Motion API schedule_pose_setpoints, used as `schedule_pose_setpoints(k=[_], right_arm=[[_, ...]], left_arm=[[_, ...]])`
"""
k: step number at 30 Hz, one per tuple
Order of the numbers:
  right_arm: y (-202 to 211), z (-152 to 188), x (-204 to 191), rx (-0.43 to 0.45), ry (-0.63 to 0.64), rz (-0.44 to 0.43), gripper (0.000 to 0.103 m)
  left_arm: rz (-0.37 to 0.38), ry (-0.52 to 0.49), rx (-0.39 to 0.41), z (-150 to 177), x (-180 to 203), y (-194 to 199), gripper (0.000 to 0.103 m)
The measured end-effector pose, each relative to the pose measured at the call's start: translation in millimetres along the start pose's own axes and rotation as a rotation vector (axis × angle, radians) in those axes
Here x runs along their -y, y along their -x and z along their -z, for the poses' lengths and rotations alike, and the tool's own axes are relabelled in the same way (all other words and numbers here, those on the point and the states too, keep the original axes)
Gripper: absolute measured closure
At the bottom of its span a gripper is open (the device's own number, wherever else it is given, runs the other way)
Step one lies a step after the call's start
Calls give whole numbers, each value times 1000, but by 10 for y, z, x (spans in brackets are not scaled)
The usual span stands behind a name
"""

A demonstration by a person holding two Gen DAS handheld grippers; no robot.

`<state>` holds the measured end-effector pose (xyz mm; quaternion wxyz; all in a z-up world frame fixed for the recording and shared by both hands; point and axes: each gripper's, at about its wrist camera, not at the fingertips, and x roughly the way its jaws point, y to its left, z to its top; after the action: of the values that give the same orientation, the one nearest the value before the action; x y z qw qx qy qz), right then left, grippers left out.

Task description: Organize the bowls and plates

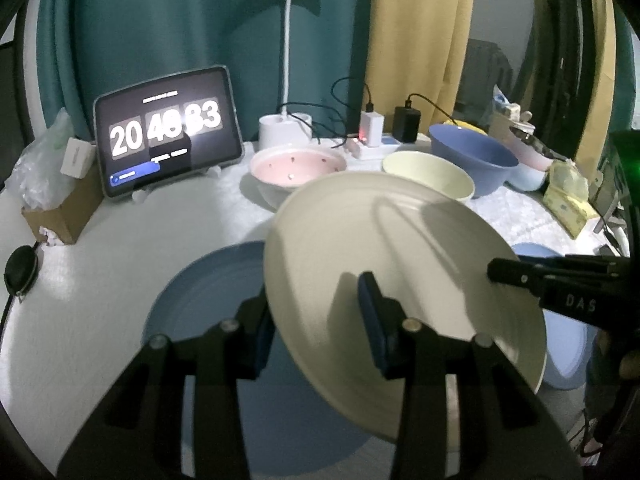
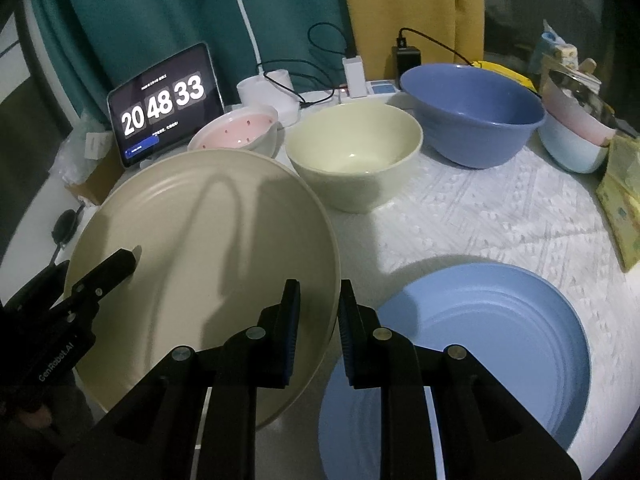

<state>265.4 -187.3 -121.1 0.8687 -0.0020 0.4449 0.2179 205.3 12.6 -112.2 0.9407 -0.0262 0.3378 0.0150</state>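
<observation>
A large cream plate [image 1: 400, 264] [image 2: 200, 240] hangs tilted above the table, held at two sides. My left gripper [image 1: 316, 312] is shut on its near-left rim, one blue pad on top and one beneath. On the opposite rim my right gripper [image 2: 318, 292] is shut as well, and it shows as a black arm [image 1: 520, 276] in the left wrist view. A blue plate [image 1: 200, 300] lies flat under the cream plate. A second blue plate [image 2: 480, 340] [image 1: 568, 352] lies to the right. Further back stand a pink bowl [image 1: 298, 168] [image 2: 236, 136], a pale yellow bowl [image 1: 428, 172] [image 2: 352, 156] and a big blue bowl [image 1: 472, 156] [image 2: 472, 112].
At the back stand a tablet showing a clock [image 1: 168, 128], a white lamp base [image 1: 284, 128] and chargers with cables [image 1: 376, 128]. A cardboard box [image 1: 60, 208] is at left. Stacked pale bowls [image 2: 576, 144] and yellow packets [image 2: 624, 200] sit at right. White patterned cloth [image 2: 480, 216] covers the table.
</observation>
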Motion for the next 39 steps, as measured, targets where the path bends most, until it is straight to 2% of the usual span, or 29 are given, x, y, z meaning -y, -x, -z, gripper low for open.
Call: schedule_pose_setpoints(k=[16,23,39], right_arm=[[190,164,235,26,-45,4,82],[254,235,402,34,-70,11,82],[415,404,792,76,-117,37,82]], left_arm=[[19,-42,-8,43,295,90,63],[43,-60,-40,59,463,47,62],[41,-119,-86,139,909,-78,58]])
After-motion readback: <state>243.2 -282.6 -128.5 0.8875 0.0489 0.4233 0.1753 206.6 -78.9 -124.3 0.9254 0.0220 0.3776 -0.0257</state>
